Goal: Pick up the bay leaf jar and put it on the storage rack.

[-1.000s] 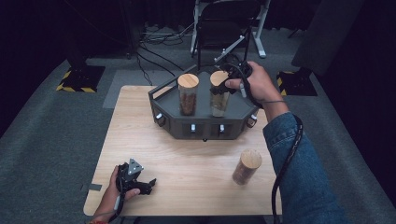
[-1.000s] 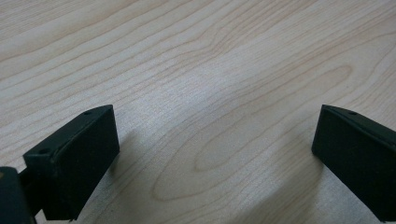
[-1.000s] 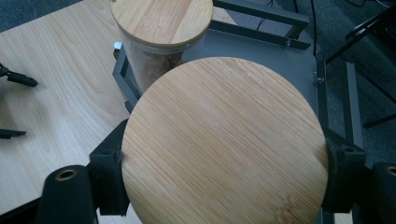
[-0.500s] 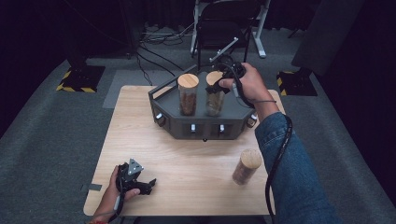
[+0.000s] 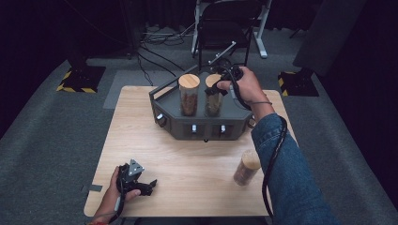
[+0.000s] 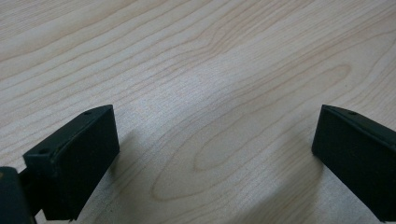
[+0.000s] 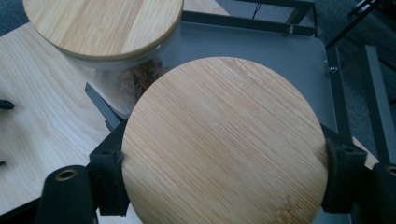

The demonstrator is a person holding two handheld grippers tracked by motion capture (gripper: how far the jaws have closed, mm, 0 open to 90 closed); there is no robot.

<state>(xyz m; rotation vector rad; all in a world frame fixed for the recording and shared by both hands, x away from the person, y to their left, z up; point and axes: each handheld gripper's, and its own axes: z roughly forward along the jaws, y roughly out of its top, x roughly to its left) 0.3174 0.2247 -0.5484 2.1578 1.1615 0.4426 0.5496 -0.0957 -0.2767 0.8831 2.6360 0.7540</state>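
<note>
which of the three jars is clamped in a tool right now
The right-hand jar in the dark tray: the right tool is clamped on its wooden lid. Its neighbour and the jar on the table stand untouched.

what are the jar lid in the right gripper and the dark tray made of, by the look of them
The lid looks like bamboo or light wood, matt, with fine straight grain running across it. The tray looks like grey painted metal: a flat smooth sheet with thin rails and small screws at the corner.

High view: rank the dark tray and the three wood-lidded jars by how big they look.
1. Dark tray, clearly largest.
2. The left jar in the tray, the jar in the right tongs and the jar on the table look alike; unranked.
</note>
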